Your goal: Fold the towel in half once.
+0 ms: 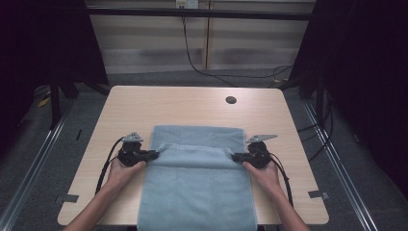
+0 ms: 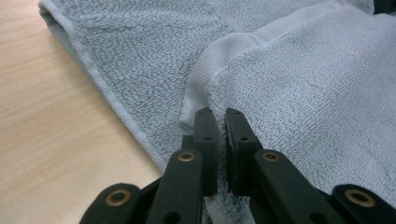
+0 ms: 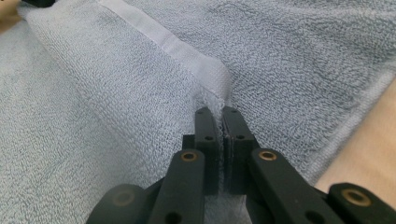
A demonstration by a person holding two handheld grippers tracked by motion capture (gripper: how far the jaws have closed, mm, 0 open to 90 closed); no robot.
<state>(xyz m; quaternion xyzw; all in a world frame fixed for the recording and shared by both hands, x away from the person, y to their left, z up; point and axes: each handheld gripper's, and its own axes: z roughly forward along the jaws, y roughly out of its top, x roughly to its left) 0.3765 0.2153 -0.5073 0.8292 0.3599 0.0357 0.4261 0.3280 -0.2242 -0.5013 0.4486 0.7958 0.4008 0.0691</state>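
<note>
Bare table (image 1: 192, 103) lies open across the frame's upper middle, past the towel (image 1: 197, 192). Narrow bare strips run down the towel's left and right. A small hole (image 1: 231, 100) sits upper right.

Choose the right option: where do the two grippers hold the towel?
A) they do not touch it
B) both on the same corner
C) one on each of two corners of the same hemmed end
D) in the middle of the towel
C: the left gripper and the right gripper each pinch a hemmed corner of the towel, at opposite sides.
</note>
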